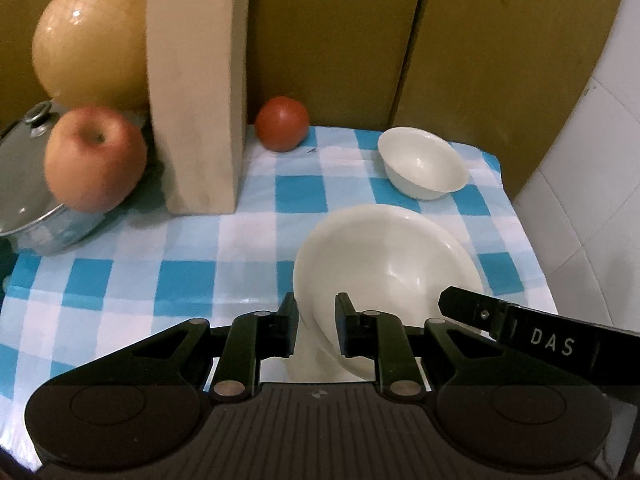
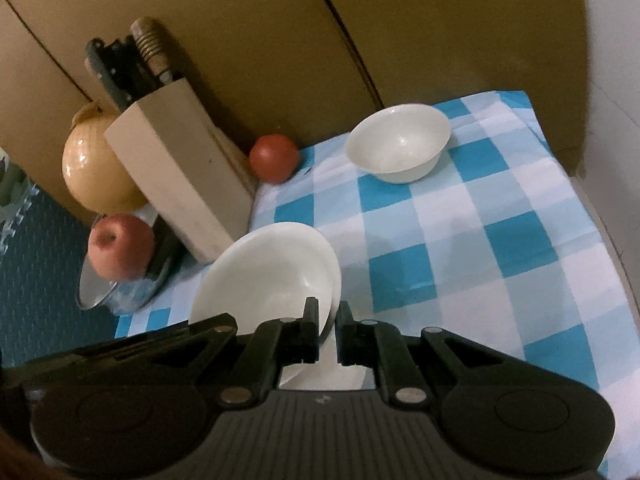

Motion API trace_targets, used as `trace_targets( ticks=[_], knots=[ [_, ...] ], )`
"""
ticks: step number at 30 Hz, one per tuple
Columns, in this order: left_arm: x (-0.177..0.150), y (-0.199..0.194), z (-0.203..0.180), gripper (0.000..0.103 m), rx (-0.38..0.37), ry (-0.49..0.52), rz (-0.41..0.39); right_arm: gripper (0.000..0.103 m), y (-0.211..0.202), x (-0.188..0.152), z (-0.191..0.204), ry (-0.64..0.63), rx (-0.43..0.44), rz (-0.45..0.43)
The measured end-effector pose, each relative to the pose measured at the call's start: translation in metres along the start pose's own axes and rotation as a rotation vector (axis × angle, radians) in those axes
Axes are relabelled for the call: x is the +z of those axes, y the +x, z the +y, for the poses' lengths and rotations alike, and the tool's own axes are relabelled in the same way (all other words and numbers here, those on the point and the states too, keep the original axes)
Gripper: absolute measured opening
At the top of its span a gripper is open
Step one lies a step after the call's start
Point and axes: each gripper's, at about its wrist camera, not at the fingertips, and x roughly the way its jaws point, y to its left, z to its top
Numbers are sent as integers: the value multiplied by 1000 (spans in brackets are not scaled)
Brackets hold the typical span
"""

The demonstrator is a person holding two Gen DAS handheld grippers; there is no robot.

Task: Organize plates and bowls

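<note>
Both hand-held grippers carry one white dish between them, held clear of the checked cloth.

Left hand-held gripper [image 1: 316, 320]: jaws straddle the near left rim of the dish [image 1: 384, 268], one finger outside the wall and one inside. They stand a little apart and are easing open; in the left wrist view I cannot tell if the pads press the rim.

Right hand-held gripper [image 2: 327, 334]: jaws nearly shut, pinching the rim on the opposite side. This grip looks like the main support.

The dish is tilted, left side lower in the right wrist view. A second rim line there suggests two nested pieces; not certain.

Judgement on the step: level the dish before travel, keep both hands moving together so the rim is not twisted, and lower it slowly. A likely target is the small bowl [image 1: 424, 164] at the far right of the surface, well apart from the dish.

Materials, near to far:
- Dish: glossy, smooth, probably ceramic; thin hard rim, slippery under the pads.
- Cloth [image 1: 160, 276]: blue-and-white check, thin, slightly wrinkled.
- Knife block [image 1: 196, 104]: matte, pale, tall, wedge-shaped.
- Pot [image 1: 32, 192]: metal, glass lid, with an apple [image 1: 94, 158] resting on the lid.
- Tomato [image 1: 282, 128]: round, smooth, at the cardboard backing.
- Melon [image 1: 92, 36]: large, yellow, netted skin.
</note>
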Motion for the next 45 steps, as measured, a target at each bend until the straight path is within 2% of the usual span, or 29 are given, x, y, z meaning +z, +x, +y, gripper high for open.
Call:
trace_targets(
  ticks=[9,29,45],
  knots=[
    [-10,-2,9,26,-8,-26,11,11,1,-8,6,-22,-15,14],
    [-14,14,11,27,1,-13,49,14,17,-17,9,-72,-83,38],
    [-13,8,16,27,-4,-31,33,14,9,-16,9,-81,-97,-7]
  ],
)
